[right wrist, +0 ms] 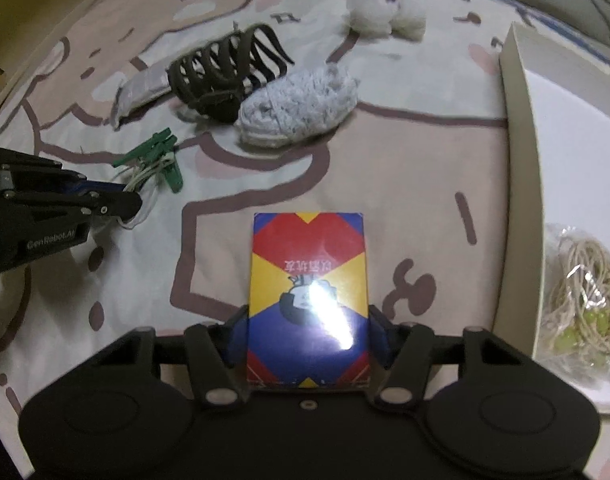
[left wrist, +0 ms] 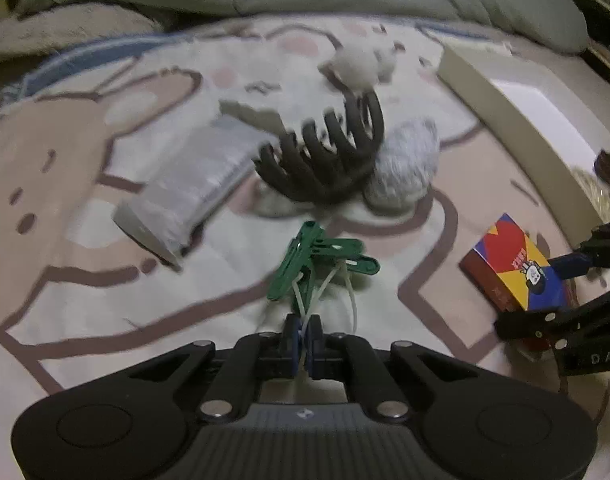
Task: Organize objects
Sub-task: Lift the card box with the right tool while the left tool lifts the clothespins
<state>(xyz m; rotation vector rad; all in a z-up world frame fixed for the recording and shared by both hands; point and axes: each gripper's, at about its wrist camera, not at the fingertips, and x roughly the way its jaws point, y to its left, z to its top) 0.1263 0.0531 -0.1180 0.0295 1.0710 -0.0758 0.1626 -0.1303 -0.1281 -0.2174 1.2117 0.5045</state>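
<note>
On the bed, the left tongs [left wrist: 303, 334] pinch the white strings [left wrist: 305, 304] of the green clothespins [left wrist: 321, 256], while the right tongs [right wrist: 309, 336] clamp the colourful card box [right wrist: 307, 280].

Green clothespins [left wrist: 321, 258], dark brown hair claw [left wrist: 325, 152], red-yellow-blue card box [right wrist: 308, 300], beige cartoon-print blanket [right wrist: 417, 184].

I count one card box [right wrist: 308, 300], one dark hair claw [left wrist: 325, 152], one grey knitted bundle [right wrist: 301, 108], two white pompoms [right wrist: 385, 16], one bunch of green pegs [left wrist: 325, 256], one silver packet [left wrist: 189, 184], one tray [right wrist: 525, 160].
</note>
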